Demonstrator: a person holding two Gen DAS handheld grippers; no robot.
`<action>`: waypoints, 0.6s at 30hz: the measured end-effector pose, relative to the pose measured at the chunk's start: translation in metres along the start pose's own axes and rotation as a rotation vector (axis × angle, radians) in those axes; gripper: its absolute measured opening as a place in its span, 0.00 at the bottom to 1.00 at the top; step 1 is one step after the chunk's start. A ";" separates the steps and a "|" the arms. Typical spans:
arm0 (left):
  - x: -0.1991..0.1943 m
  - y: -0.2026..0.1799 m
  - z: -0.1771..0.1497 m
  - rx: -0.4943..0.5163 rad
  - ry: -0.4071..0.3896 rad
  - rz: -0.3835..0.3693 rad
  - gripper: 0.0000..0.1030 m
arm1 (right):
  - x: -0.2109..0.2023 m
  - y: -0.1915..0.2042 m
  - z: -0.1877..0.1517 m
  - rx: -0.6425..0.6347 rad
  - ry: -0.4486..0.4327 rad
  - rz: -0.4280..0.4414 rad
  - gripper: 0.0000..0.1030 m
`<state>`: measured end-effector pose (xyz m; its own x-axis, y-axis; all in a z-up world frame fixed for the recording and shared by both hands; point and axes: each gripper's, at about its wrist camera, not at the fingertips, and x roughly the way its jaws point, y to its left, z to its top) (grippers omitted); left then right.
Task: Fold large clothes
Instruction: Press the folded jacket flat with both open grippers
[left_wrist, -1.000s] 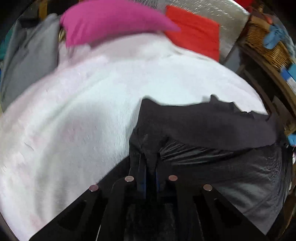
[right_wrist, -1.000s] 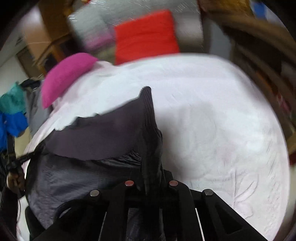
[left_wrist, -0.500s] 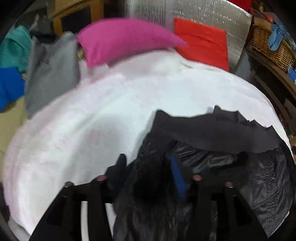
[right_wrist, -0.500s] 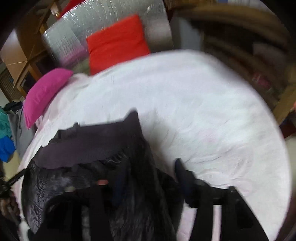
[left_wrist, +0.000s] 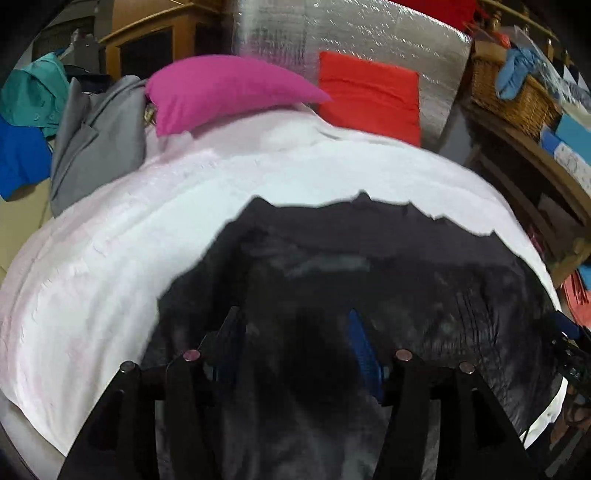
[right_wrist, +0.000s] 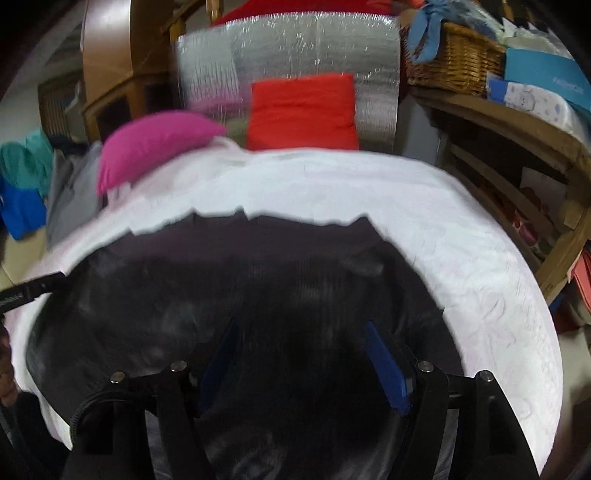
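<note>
A large black garment (left_wrist: 369, 251) lies spread on the white bed cover (left_wrist: 110, 240), its matte top band towards the pillows and shiny fabric nearer me. My left gripper (left_wrist: 293, 317) hovers over its near left part, blue pads apart and pressing on nothing. In the right wrist view the same garment (right_wrist: 258, 258) fills the middle of the bed cover (right_wrist: 461, 240). My right gripper (right_wrist: 300, 326) is above its near right part. Its jaws are opening, with only loose cloth below the gap. A blurred black bar (right_wrist: 29, 290) reaches in at the left edge.
A pink pillow (left_wrist: 221, 88) and a red cushion (left_wrist: 369, 96) lean at the head of the bed before a silver foil panel (left_wrist: 351, 33). A grey garment (left_wrist: 96, 136) hangs off the left side. A wicker basket (left_wrist: 513, 96) and wooden shelves (right_wrist: 517, 192) stand to the right.
Both grippers were shut on the garment's upper corners a second ago. They have let go, opened wide and drawn back towards the near edge, and the garment now lies flat.
</note>
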<state>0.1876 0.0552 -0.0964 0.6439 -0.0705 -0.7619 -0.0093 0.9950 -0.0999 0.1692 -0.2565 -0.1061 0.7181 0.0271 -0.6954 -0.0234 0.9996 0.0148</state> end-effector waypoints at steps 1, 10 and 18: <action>0.002 -0.003 -0.002 0.005 0.005 0.001 0.57 | 0.008 -0.002 -0.004 0.005 0.022 -0.014 0.72; 0.039 -0.009 -0.026 0.070 0.036 0.070 0.61 | 0.038 -0.017 -0.021 0.048 0.092 -0.028 0.75; -0.019 -0.022 -0.035 0.040 -0.053 0.067 0.62 | -0.039 0.006 -0.012 0.045 -0.070 -0.049 0.76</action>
<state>0.1487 0.0320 -0.1020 0.6825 -0.0009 -0.7309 -0.0238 0.9994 -0.0234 0.1327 -0.2519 -0.0877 0.7646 -0.0231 -0.6441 0.0431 0.9990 0.0154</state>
